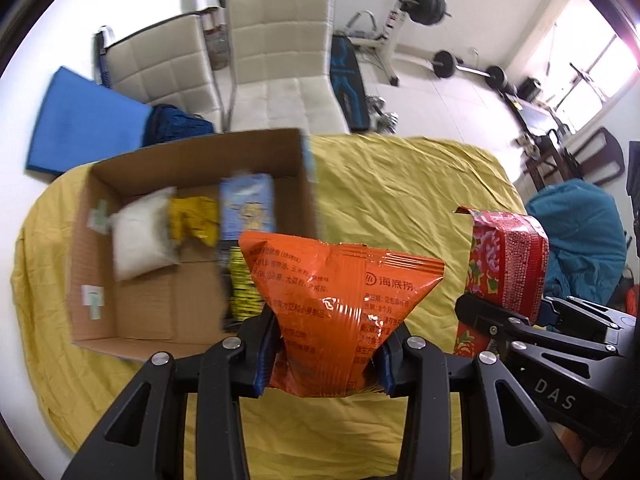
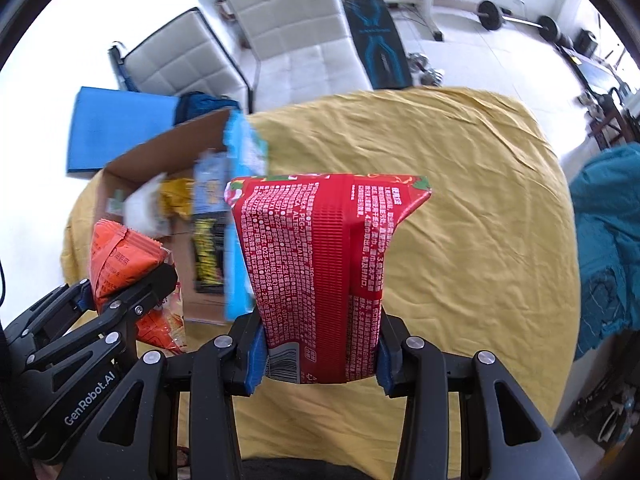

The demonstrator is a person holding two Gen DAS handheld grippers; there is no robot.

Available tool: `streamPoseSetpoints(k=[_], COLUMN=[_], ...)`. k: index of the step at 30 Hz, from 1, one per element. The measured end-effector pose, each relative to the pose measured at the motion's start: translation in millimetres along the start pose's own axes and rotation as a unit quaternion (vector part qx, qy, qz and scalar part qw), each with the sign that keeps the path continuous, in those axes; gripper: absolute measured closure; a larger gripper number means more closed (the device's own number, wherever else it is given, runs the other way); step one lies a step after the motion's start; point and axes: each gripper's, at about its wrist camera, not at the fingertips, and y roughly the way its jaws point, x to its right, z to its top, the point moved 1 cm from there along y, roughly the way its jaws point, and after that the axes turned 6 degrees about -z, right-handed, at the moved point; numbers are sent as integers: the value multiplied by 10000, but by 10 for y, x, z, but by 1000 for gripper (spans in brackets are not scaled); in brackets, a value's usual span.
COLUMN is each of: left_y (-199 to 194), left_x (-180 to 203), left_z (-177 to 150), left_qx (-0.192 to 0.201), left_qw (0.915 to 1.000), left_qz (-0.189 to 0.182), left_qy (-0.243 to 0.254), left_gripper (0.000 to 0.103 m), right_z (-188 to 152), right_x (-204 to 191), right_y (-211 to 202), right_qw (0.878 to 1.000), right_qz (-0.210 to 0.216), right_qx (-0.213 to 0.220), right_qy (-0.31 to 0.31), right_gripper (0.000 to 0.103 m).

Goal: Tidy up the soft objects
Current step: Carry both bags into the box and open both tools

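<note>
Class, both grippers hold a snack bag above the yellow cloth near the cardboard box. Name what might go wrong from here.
1. The left gripper pinches only the orange bag's bottom edge; the puffy bag might slip or burst.
2. The right gripper with the red bag is close beside it; the two may collide.
3. The cardboard box already holds packets, so bags may pile unevenly.

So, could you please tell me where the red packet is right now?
The red packet is clamped in the right gripper above the yellow cloth, right of the cardboard box.

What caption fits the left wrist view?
Left gripper holding an orange snack bag beside the open cardboard box.
</note>
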Motion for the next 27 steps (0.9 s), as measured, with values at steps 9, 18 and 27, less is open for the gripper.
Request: streamPoseSetpoints(k=[9, 18, 27], left_y=[-320, -116, 541], left_x=[-1000, -1957, -2525], left_z=[60, 114, 160], left_qx=[217, -167, -903], left_qw=[9984, 9939, 9852], left_qz=[337, 276, 72], left_qy=[-393, -1058, -1454], left_gripper=[66, 66, 66], right_z=[42, 94, 135], right_x=[-1034, -2008, -2482], right_y=[-96, 309, 1166], right_qw=[9982, 9932, 9907], right_qz=[313, 580, 563], right_qx=[112, -156, -693], right_qy=[-498, -1000, -1027], right_gripper=[58, 58, 58])
